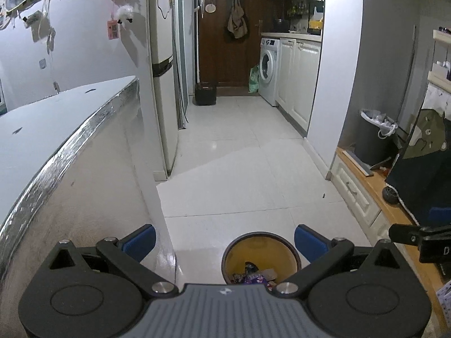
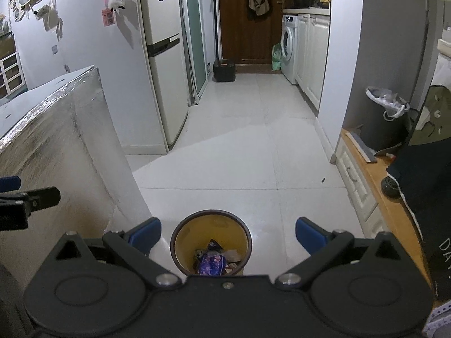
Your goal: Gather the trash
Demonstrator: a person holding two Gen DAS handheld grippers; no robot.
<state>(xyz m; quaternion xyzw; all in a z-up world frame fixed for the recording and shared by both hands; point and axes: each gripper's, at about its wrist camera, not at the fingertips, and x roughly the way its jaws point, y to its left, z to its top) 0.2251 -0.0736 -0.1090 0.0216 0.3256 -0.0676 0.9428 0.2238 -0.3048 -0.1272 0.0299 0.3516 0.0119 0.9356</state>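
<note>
The bin (image 2: pixel 211 246) stands on the pale tiled floor (image 2: pixel 239 146), a small round tub with a dark rim and a yellow inside. At its bottom lies the trash (image 2: pixel 212 262): crumpled wrappers, one of them purple and blue, with some paler scraps beside it. In the left wrist view the same bin (image 1: pixel 260 256) shows with the trash (image 1: pixel 253 276) heaped low inside.

The right gripper (image 2: pixel 228 232) hangs just above the bin, its blue-padded fingers spread wide to either side of the rim and holding nothing. The left gripper (image 1: pixel 225 239) is just left of the bin, likewise spread wide and empty; the bin sits toward its right finger.

Left of the bin rises a tall counter (image 2: pixel 56 129) with a shiny foil-wrapped edge. Beyond the bin, further along the floor, a fridge (image 2: pixel 163 64) stands past the counter, and a small black box (image 2: pixel 224 70) sits before a dark wooden door (image 2: pixel 242 28). Right of that door is a washing machine (image 2: pixel 289 48). To the right of the bin runs a low wooden cabinet (image 2: pixel 375 186), and on it stands a larger dark bin with a white liner (image 2: pixel 384 115).
</note>
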